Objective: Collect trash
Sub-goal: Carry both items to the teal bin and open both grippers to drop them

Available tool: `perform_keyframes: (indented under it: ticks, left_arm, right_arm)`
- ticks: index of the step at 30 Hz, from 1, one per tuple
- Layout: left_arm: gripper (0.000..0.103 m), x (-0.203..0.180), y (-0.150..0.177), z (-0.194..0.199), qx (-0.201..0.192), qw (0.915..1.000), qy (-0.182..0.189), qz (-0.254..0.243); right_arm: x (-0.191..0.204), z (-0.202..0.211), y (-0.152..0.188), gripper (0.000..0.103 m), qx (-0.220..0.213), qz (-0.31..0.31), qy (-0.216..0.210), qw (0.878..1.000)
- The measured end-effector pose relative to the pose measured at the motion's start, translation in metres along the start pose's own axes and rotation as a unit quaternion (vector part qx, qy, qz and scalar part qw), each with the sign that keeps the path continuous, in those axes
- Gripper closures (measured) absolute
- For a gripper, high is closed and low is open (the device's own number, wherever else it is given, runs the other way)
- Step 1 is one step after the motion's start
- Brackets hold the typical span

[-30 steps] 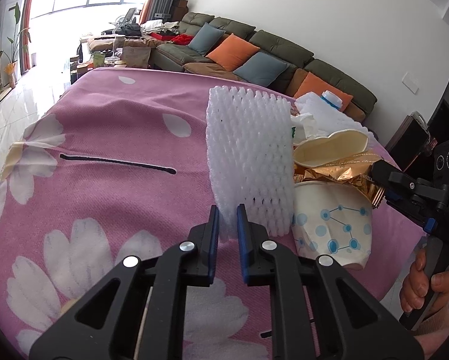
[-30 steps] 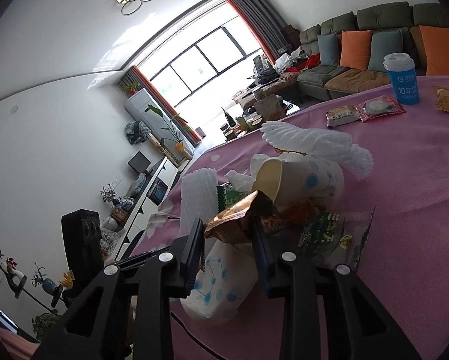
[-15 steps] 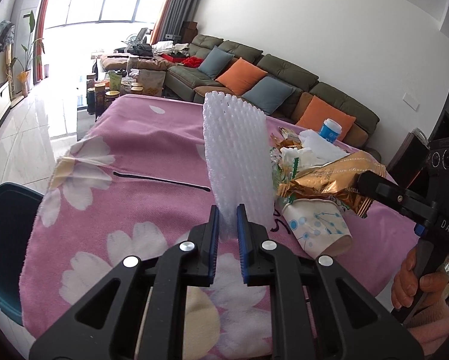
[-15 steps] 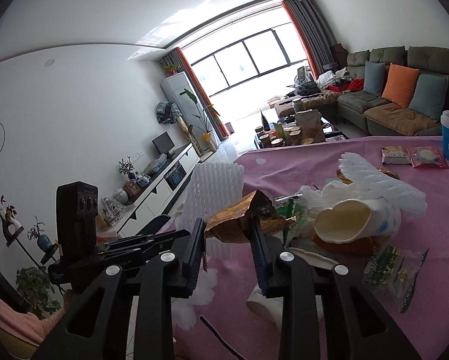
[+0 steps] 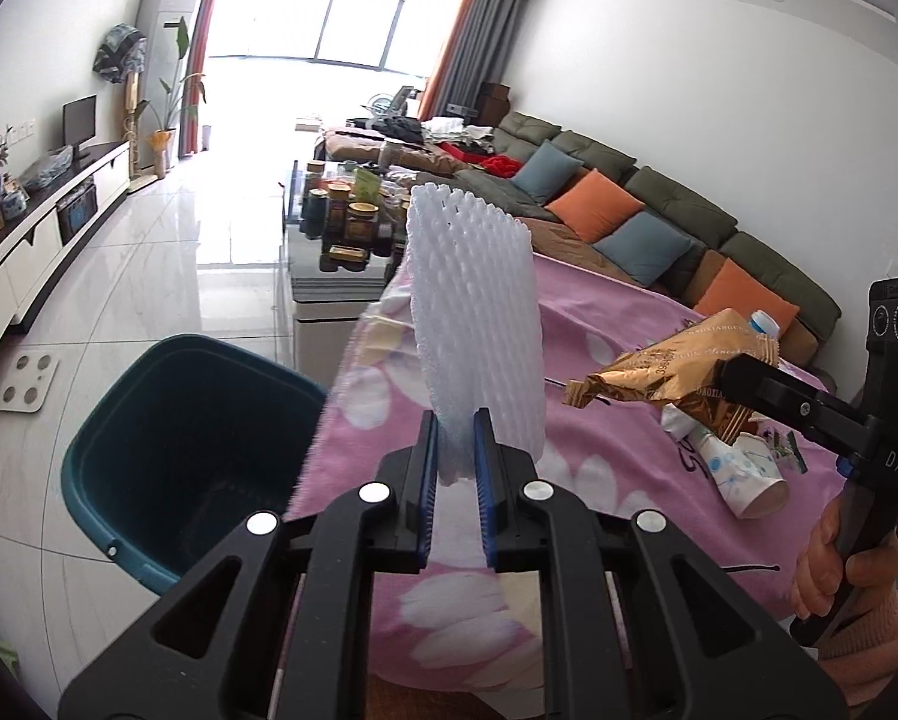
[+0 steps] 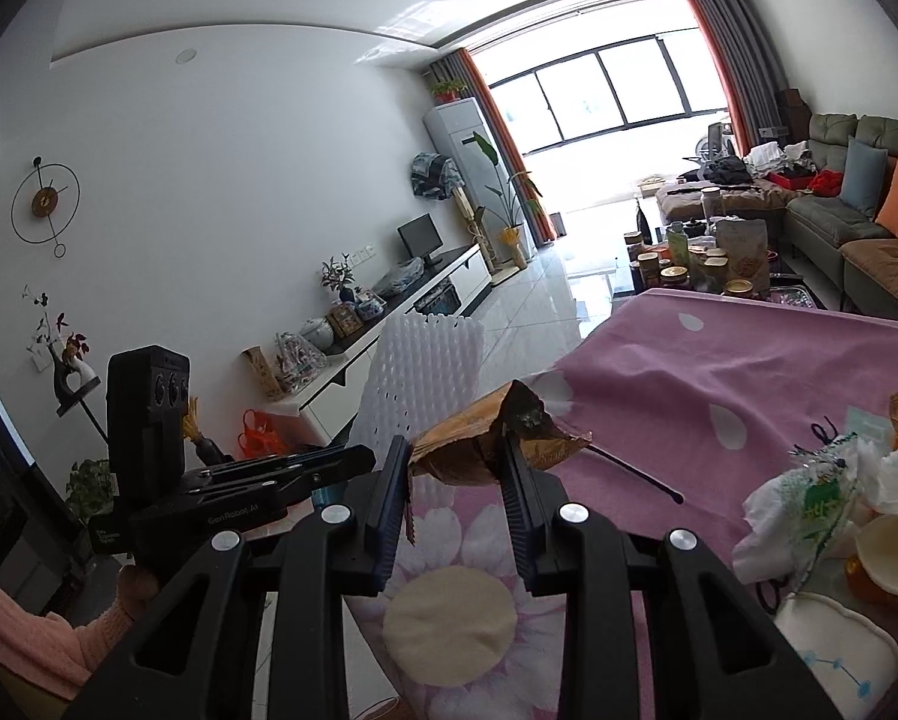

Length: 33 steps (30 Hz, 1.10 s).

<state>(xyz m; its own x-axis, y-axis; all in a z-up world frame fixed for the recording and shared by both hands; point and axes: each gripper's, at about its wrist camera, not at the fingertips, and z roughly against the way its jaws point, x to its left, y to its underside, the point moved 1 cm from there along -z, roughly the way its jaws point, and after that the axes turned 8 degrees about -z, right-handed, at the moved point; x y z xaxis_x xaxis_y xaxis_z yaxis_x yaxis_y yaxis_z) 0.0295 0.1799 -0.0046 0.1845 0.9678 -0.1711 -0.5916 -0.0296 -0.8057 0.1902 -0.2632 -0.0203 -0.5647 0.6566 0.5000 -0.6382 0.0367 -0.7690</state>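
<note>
The dark teal bin (image 5: pixel 191 450) on the floor, unseen a second ago, now lies beside the tabletop (image 5: pixel 616 360). The left tool (image 5: pixel 451 468), lifted away from the pile, pinches the white foam net (image 5: pixel 472 324) upright near the bin. The right tool (image 6: pixel 454 480) clamps the gold wrapper (image 6: pixel 496 432) just behind; both drops look imminent.

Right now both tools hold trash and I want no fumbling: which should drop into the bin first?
Left. Its tool, clamping the foam net, sits nearest the teal bin.
</note>
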Motion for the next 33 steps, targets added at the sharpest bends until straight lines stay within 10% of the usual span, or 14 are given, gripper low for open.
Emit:
perform_keyframes:
  ticks: [15, 33]
  left_arm:
    - [0.091, 0.131, 0.024, 0.033, 0.017, 0.9912, -0.104, 0.080]
    - [0.088, 0.165, 0.059, -0.033, 0.086, 0.9821, -0.121, 0.116]
  right_arm:
    - [0.056, -0.118, -0.012, 0.074, 0.086, 0.032, -0.053, 0.994]
    - [0.065, -0.215, 0.004, 0.064, 0.193, 0.015, -0.011, 0.981]
